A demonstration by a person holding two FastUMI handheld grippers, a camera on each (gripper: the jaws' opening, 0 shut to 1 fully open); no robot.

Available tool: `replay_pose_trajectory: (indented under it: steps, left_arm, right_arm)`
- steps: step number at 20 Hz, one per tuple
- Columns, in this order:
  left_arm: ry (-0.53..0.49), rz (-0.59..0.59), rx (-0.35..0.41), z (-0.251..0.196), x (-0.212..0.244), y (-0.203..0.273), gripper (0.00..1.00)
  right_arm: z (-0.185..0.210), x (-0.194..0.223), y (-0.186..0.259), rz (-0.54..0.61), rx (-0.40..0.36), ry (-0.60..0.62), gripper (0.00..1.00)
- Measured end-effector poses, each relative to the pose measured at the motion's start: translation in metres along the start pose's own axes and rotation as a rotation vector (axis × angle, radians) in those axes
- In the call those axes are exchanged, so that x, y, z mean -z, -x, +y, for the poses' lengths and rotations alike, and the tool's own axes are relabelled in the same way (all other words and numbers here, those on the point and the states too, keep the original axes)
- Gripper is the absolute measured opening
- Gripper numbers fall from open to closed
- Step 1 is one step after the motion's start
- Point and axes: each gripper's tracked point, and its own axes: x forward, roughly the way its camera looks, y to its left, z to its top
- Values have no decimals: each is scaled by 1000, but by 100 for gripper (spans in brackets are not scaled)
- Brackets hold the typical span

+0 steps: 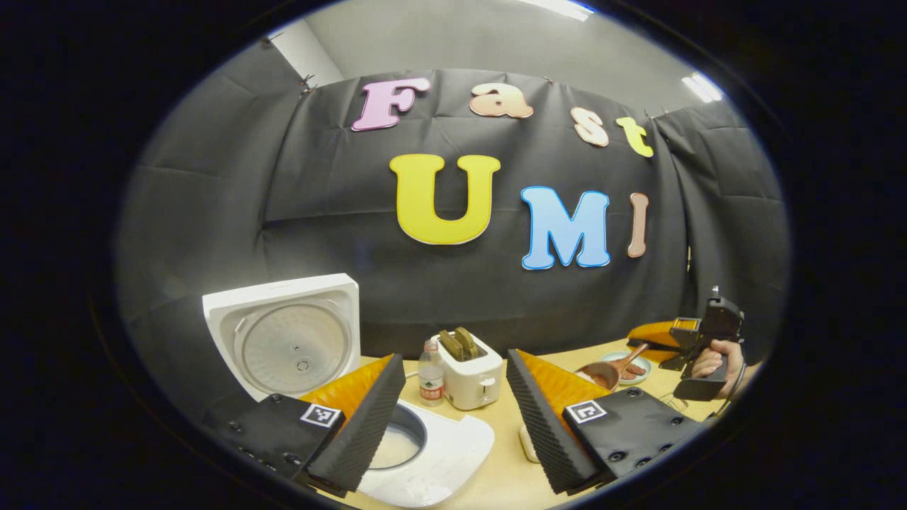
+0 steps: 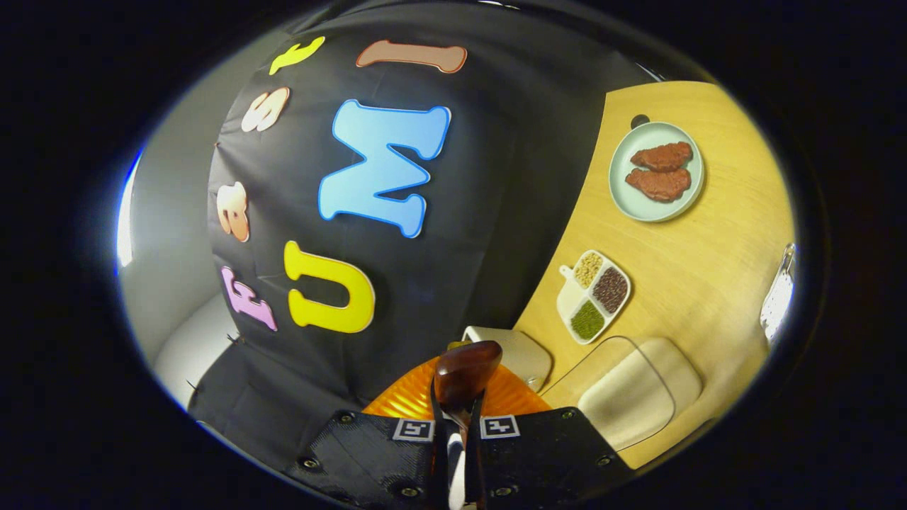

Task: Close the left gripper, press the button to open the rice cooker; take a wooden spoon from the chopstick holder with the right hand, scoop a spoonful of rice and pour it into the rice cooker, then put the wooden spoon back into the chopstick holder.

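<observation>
Near first, in the left gripper view: left gripper (image 1: 453,418) with fingers spread wide apart, nothing between them. Just past the left finger, the rice cooker (image 1: 425,453) at the near edge of the bench (image 1: 503,474), lid (image 1: 283,333) swung up and standing open, pale contents visible low in the pot.

Farther along the bench, a water bottle (image 1: 430,372) and a toaster (image 1: 469,372) toward the back edge.

Far right, right gripper (image 1: 698,340) in a person's hand (image 1: 716,358), clamped on the wooden spoon (image 1: 611,370), bowl end pointing toward the cooker and the handle running back into the claw. Spoon poised above a plate (image 1: 633,374); cannot tell from here whether it carries rice.

Key relation, as a judgement: cooker well to the spoon's left, so the coming move looks like a leftward carry along the spoon's own long axis, bowl leading, right hand doing it.

Right gripper view, strongly rolled: fingers pressed together on the spoon handle, rounded bowl (image 2: 464,368) sticking straight out ahead. Beyond it a divided grain dish (image 2: 595,294) and the plate with two brown pieces (image 2: 659,173), neither clear from the left side. Chopstick holder not identifiable.
</observation>
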Motion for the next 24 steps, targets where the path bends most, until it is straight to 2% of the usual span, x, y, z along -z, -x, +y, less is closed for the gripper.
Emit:
replay_pose_trajectory:
  steps: [3,14,24]
  left_arm:
    - [12,-6,1,7,2,4,100]
    - [-16,-7,-26,62,14,24,100]
    - [-2,38,-64,117,42,38,99]
  right_arm:
    - [19,17,-5,25,-31,-3,9]
    - [59,75,-25,105,-62,58,9]
    - [77,137,-66,223,-73,124,9]
